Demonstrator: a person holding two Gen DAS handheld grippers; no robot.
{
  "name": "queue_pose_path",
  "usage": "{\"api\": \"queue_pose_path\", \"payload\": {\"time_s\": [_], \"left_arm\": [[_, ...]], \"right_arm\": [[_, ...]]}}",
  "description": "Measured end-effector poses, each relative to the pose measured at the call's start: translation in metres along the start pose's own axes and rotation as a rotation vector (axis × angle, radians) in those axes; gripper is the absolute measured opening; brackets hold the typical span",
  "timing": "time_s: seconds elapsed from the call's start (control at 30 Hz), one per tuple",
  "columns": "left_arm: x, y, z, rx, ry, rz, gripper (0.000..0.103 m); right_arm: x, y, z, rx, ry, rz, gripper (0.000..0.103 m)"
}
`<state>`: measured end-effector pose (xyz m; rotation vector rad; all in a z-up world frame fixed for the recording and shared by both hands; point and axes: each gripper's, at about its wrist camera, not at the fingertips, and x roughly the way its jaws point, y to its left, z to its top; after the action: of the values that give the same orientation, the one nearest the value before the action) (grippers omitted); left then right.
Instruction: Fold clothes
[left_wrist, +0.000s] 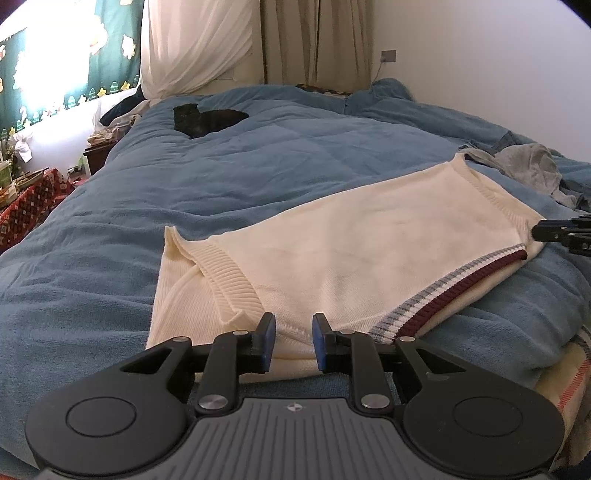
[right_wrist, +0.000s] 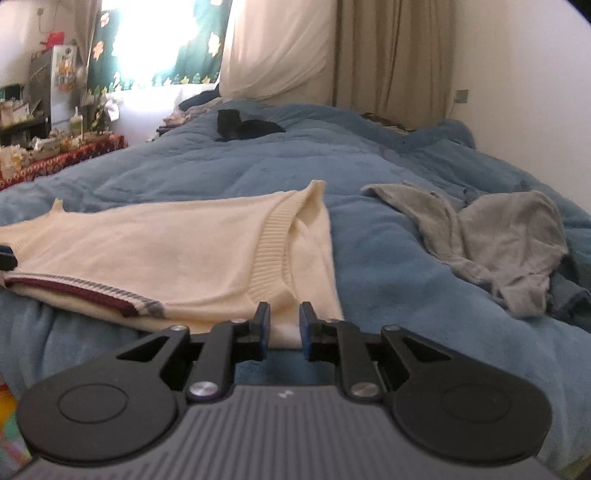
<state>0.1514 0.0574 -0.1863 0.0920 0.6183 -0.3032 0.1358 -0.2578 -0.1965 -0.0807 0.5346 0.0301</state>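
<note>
A cream knitted vest lies flat on the blue duvet, with a maroon and grey striped band along its near edge. My left gripper sits low at the vest's near edge. Its blue pads stand a small way apart, cream knit shows in the gap, and I see no pinch. My right gripper is at the vest's other near corner, beside the ribbed armhole, jaws narrowly apart over the cloth's edge. Its tip also shows at the right edge of the left wrist view as the right gripper.
A crumpled grey garment lies to the right of the vest. A small black item rests far up the bed. A low table with a red patterned cloth stands left of the bed; curtains and a wall are behind.
</note>
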Motion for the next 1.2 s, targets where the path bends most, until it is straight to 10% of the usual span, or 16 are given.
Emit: {"api": "queue_pose_path", "payload": {"time_s": [0.27, 0.73, 1.0, 1.2], "left_arm": [[-0.013, 0.003, -0.008, -0.021, -0.010, 0.043, 0.043], [-0.023, 0.006, 0.015, -0.044, -0.077, 0.020, 0.043], [0.027, 0.005, 0.036, -0.029, 0.012, 0.020, 0.012], [0.044, 0.009, 0.033, -0.041, 0.116, 0.037, 0.010]], "right_arm": [[-0.017, 0.010, 0.014, 0.015, -0.049, 0.044, 0.026], [-0.011, 0.059, 0.018, -0.028, -0.043, 0.152, 0.039], [-0.009, 0.058, 0.015, -0.004, -0.035, 0.138, 0.061], [-0.006, 0.053, 0.011, 0.016, -0.017, 0.136, 0.064]]}}
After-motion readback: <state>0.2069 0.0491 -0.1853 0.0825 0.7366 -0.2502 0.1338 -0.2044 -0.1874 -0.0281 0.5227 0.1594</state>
